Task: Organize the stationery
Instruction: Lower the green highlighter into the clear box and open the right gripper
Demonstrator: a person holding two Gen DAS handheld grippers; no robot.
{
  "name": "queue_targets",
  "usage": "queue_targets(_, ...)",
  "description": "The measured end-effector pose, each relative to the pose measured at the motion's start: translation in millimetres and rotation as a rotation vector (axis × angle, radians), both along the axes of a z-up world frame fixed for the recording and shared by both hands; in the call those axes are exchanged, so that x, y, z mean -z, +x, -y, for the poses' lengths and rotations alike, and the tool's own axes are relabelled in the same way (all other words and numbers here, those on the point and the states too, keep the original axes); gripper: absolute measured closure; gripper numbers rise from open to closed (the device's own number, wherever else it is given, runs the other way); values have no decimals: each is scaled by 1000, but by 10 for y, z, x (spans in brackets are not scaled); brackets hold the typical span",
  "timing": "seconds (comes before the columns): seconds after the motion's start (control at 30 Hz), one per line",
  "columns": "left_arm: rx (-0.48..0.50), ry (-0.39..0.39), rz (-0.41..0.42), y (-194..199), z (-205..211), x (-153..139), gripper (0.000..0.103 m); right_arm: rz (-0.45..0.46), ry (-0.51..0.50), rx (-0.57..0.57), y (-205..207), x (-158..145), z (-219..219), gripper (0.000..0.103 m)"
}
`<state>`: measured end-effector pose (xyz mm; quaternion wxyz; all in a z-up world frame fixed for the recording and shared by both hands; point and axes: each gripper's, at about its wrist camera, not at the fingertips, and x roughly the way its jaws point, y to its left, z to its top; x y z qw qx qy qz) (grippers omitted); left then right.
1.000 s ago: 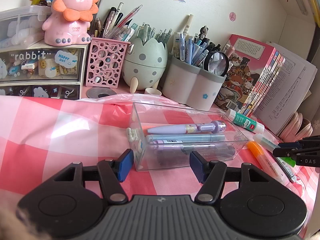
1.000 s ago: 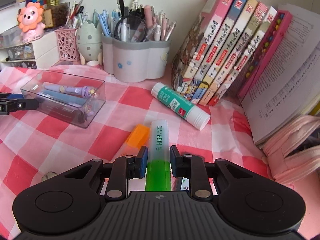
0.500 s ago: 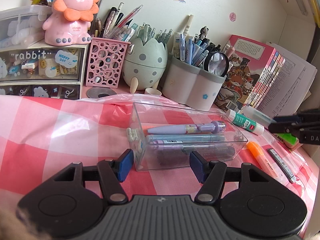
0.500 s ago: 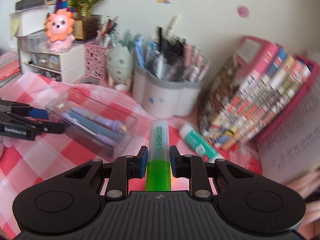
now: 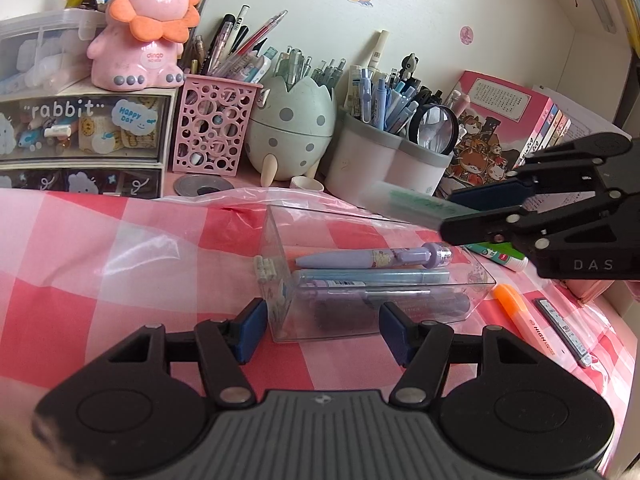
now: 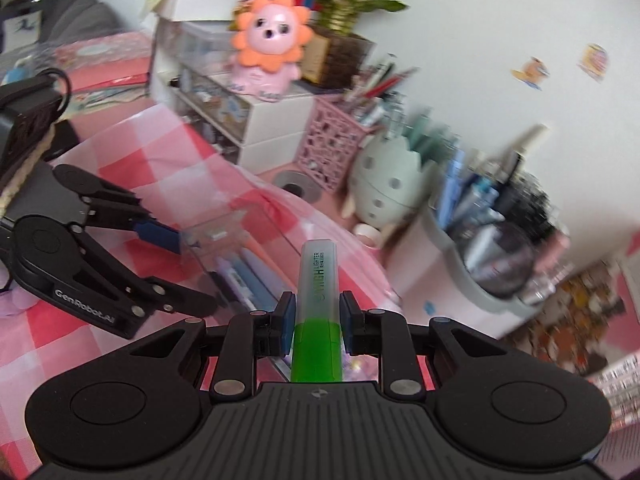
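Pink checked cloth (image 5: 80, 248) covers the desk. At the left, the clear box (image 5: 360, 280) of pens is pinched at its near end by the left gripper (image 5: 322, 326), unmoved. The green highlighter (image 6: 318, 312), clamped in the right gripper (image 6: 317, 322), has been carried from beside the orange highlighter (image 5: 520, 320) to above the box. Only the left view shows the orange one.

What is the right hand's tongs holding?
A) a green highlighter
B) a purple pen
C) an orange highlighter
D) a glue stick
A: the right tongs are clamped on the green highlighter, while the orange highlighter lies on the checked cloth and the purple pen sits in the clear box.
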<state>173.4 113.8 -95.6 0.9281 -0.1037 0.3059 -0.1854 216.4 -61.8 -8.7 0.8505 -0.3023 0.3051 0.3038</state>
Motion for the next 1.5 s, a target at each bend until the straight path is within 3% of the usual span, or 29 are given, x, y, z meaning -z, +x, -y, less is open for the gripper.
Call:
queue_targets(0.23, 0, -7, -1, -1, -4, 2, 67, -59, -54, -165, 34, 26, -234, 80)
queue_targets(0.63, -1, -12, -1, -14, -13, 0, 67, -124, -211, -322, 197, 79, -430, 80)
queue_targets(0.8, -1, -12, -1, -15, -15, 1, 67, -84, -242, -301, 250, 111, -452, 80)
queue_targets(0.87, -1, -13, -1, -17, -11, 0, 67, -43, -235, -279, 247, 103, -429, 65)
queue_targets(0.93, -1, -12, -1, -16, -13, 0, 67, -39, -219, -276, 242, 73, -390, 60)
queue_targets(1.5, -1, -13, -1, -14, -20, 1, 67, -5, -154, -196, 97, -23, -211, 60)
